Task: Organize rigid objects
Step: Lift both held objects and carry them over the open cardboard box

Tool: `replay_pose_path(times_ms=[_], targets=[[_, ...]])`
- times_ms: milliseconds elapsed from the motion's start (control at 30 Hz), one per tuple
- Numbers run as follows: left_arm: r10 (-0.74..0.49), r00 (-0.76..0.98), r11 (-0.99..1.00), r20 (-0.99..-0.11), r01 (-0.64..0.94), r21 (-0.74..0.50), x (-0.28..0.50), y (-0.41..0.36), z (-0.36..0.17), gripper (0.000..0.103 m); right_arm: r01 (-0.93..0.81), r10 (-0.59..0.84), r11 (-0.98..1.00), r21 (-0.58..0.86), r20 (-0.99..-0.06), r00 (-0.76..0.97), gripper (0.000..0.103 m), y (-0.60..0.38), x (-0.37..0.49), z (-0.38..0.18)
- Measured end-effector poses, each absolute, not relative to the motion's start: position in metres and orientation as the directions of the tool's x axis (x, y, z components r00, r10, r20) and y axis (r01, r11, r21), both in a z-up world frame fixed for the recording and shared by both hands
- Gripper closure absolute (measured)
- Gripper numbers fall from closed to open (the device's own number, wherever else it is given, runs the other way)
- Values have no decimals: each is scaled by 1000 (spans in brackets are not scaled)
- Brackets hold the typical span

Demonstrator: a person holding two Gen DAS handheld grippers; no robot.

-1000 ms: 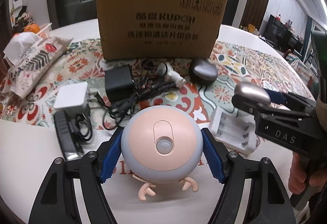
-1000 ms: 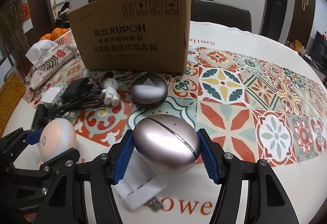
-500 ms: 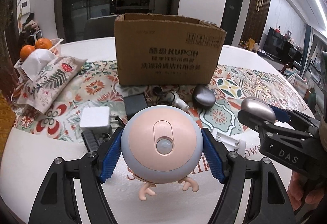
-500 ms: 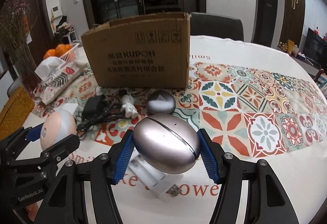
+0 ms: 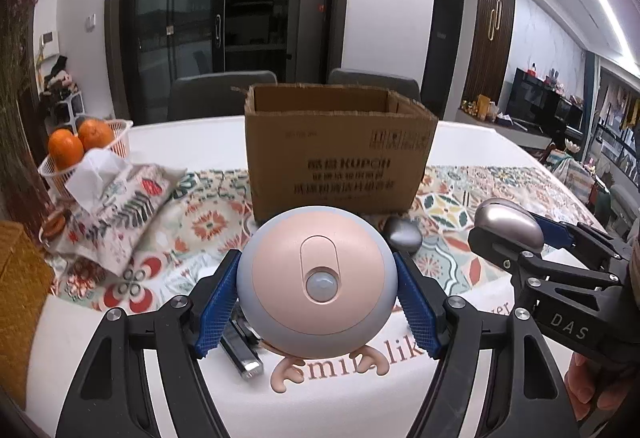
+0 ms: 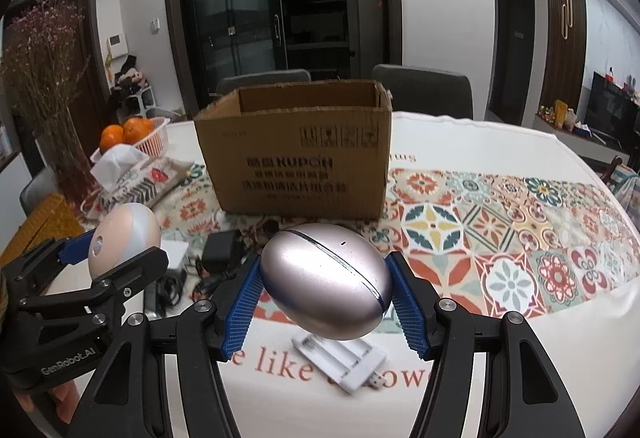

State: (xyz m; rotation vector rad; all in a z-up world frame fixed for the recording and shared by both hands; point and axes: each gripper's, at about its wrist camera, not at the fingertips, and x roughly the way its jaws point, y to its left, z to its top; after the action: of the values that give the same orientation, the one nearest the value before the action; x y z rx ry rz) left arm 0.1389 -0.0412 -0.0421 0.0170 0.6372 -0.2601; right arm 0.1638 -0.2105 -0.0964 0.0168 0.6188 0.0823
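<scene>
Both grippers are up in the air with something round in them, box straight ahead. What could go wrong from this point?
1. The metallic egg-shaped case is smooth and curved; the right gripper pinches only its sides, so it could slip out.
2. The round pink night light in the left gripper is likewise held only at its sides.
3. Both head for one cardboard box side by side; the grippers might bump over its opening.

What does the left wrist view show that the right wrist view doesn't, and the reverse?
Only the left wrist view shows the dark oval case lying in front of the box and a silver-tipped bar under the round pink light. Only the right wrist view shows the white battery holder, the black charger and its tangled cables. Both show the cardboard box, the basket of oranges, the light and the silver egg-shaped case.
</scene>
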Motion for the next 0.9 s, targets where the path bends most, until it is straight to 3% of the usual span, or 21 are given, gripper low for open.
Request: replay_pose_path(times_ms=[500,900], targets=[[-258,817,962,-515,268,-56,165,-35,0,29,-71,103,994,81,-506,857,40,-202,181,-60],[-262,807,961,-529,269,-66,209,-39,23,29,-56,84,996,71,-494,865,40,-204,210,-38]])
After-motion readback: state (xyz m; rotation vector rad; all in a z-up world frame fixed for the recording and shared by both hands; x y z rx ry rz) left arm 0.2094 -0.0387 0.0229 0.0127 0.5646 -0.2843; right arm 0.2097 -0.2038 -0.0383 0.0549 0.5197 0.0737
